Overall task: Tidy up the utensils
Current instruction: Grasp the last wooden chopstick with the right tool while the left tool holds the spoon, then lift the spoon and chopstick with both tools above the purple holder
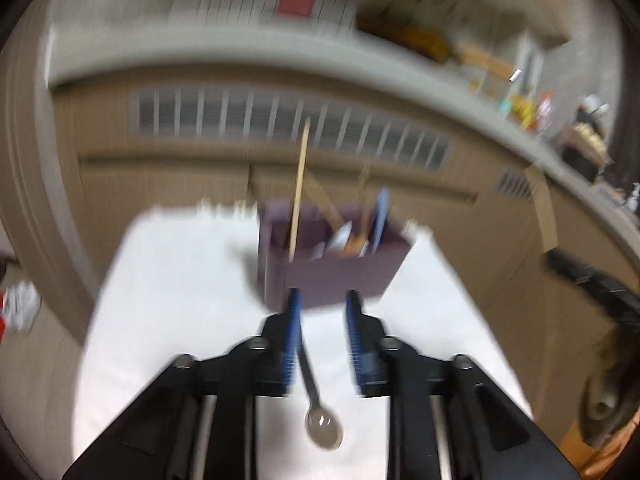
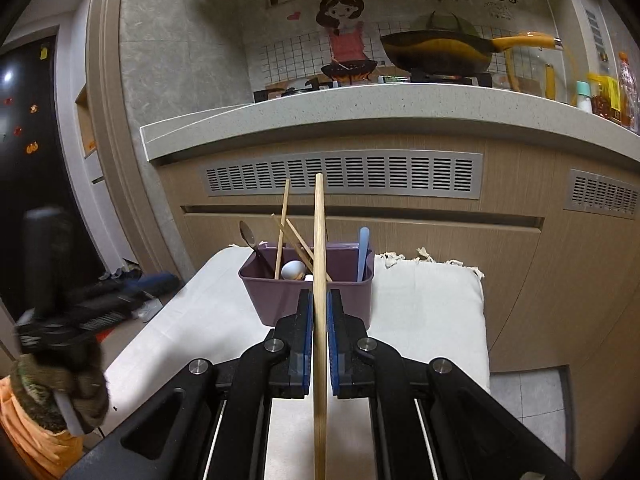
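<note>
Between the right fingers (image 2: pixel 308 344), a clamped upright chopstick (image 2: pixel 319 280) (bin (image 2: pixel 276 300) beyond).

A grey speckled kitchen counter (image 2: pixel 360 108) runs across the back, above wood-coloured cabinet fronts (image 2: pixel 400 280) with a long slotted vent (image 2: pixel 344 176) and a smaller vent (image 2: pixel 604 194) to the right. On the counter a dark wok with a yellow handle (image 2: pixel 440 50) sits on a stove (image 2: pixel 448 76). Bottles (image 2: pixel 608 92) stand at the counter's right end. The tiled wall behind carries a cartoon sticker of a girl (image 2: pixel 346 28). A dark doorway (image 2: pixel 28 160) lies at the left.
</note>
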The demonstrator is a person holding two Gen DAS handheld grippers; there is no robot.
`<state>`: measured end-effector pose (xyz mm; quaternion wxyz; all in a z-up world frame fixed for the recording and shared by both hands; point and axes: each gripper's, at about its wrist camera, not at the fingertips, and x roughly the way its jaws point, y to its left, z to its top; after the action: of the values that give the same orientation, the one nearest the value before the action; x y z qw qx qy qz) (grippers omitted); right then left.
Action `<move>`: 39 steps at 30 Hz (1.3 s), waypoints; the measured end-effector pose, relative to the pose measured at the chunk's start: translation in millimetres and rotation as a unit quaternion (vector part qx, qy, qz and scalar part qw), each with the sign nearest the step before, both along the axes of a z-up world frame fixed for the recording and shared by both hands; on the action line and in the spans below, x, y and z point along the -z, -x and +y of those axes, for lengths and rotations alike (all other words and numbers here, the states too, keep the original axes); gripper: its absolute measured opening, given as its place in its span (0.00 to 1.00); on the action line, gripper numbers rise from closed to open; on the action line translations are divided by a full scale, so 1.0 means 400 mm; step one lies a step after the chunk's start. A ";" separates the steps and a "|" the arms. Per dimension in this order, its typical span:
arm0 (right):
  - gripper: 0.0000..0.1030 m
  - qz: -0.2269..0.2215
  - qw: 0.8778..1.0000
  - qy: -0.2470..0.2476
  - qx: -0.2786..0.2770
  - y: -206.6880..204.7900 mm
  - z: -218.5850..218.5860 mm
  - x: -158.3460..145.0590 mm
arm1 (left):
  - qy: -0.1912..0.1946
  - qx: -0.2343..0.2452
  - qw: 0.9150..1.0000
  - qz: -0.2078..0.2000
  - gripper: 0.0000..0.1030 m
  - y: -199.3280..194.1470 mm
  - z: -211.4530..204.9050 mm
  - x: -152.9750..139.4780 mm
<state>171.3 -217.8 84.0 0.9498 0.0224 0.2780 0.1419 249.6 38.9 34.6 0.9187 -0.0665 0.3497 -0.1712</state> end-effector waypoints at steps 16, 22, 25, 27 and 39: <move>0.07 0.050 0.999 -0.011 -0.012 -0.012 -0.017 0.089 | -0.147 0.017 0.975 0.167 0.31 -0.256 -0.174 0.289; 0.07 0.049 0.999 -0.017 -0.012 -0.010 -0.019 0.091 | -0.129 0.047 0.981 0.139 0.12 -0.206 -0.182 0.289; 0.07 0.046 0.999 -0.015 -0.011 -0.003 -0.022 0.089 | -0.080 0.034 0.990 0.114 0.12 -0.149 -0.147 0.250; 0.07 0.043 0.999 -0.014 -0.010 0.001 -0.024 0.083 | -0.058 0.029 0.996 0.069 0.12 -0.094 -0.130 0.191; 0.07 -0.093 0.995 -0.023 -0.014 -0.072 0.003 -0.162 | 0.067 -0.026 0.965 -0.251 0.12 -0.027 -0.027 -0.301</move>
<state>200.0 -216.8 148.9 0.9687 0.0268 0.1855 0.1629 260.4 28.0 154.8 0.9746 -0.0914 0.0936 -0.1817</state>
